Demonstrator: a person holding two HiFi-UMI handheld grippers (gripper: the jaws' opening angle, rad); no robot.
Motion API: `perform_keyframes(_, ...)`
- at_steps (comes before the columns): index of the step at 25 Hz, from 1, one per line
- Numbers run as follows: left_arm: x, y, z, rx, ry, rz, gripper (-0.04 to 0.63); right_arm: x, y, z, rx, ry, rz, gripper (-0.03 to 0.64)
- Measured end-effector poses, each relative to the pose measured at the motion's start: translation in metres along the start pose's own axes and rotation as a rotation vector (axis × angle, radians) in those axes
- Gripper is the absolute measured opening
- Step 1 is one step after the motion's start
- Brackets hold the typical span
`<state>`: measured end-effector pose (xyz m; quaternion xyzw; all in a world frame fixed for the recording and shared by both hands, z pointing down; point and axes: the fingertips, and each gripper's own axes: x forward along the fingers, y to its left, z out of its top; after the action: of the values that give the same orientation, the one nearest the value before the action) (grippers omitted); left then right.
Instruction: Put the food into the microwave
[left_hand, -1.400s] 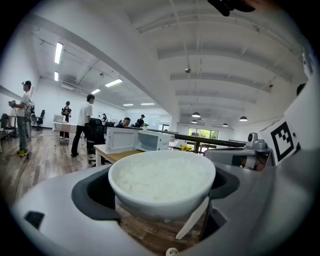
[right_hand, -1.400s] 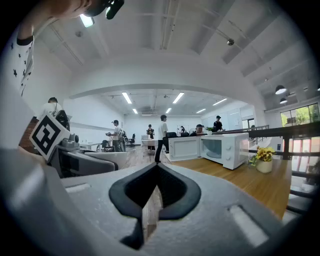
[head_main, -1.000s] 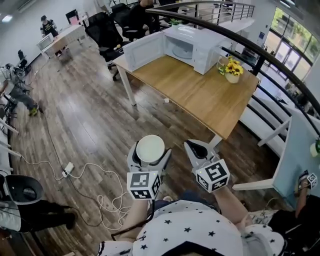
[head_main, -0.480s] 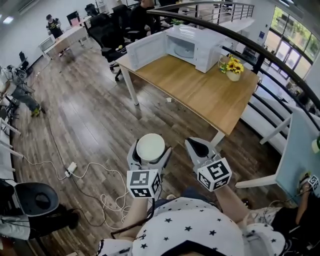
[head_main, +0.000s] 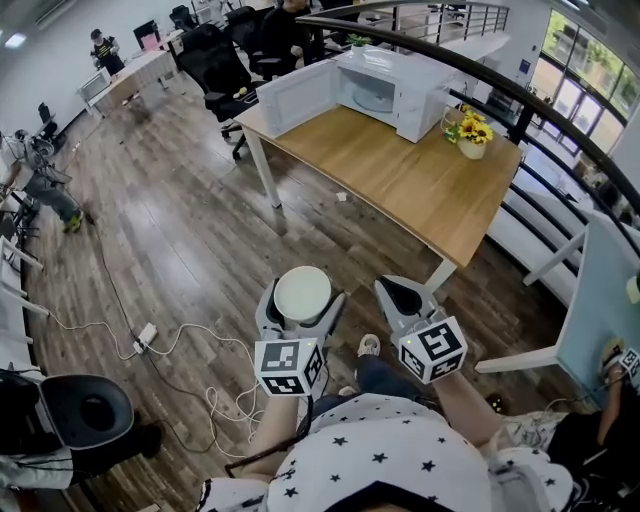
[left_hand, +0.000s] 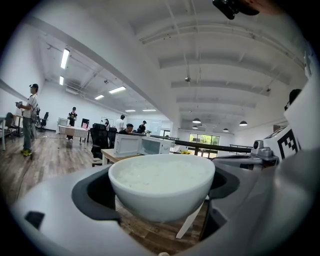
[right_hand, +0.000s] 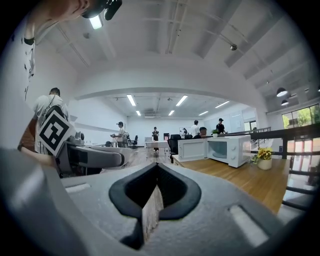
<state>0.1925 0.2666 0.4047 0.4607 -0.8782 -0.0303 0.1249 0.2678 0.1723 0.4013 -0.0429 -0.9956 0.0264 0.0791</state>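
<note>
Since the earlier frame the person has stepped a little forward: in the head view the wooden tabletop (head_main: 400, 195) now sits slightly nearer, a shoe (head_main: 369, 346) has come into sight between the two grippers, and the black office chair (head_main: 85, 415) at the lower left shows more fully. The grippers themselves keep the same pose in front of the body.

The left gripper (head_main: 301, 303) is clenched around a white bowl (head_main: 302, 291), with one jaw on each side of the bowl's wall. The bowl is upright and filled almost to the rim with white food that looks like rice. It is held over the wooden floor (head_main: 180, 230), well apart from the tabletop.

The right gripper (right_hand: 152, 200) is just beside the left one. Its jaws are pressed together and nothing stands between them.

The white microwave (head_main: 400, 90) stands at the far end of the tabletop, and its door (head_main: 295, 98) is swung wide open to the left. Near the microwave, on the right, there is a pot of yellow flowers (head_main: 472, 140). A white cable (head_main: 180, 345) lies in loops on the floor to the left of the person.
</note>
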Motion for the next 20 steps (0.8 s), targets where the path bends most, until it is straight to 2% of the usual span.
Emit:
perform_keyframes(8,0.026,0.019,0.0,-0.008,-0.002,0.017,0.526,0.03,-0.014,-0.004,0.014,-0.006,0.014,0.005)
perform_keyframes(20,0.113,0.066,0.024,-0.005,0.003,0.023,0.526,0.12,-0.072,0.008,-0.008,0.006,0.002,0.005)
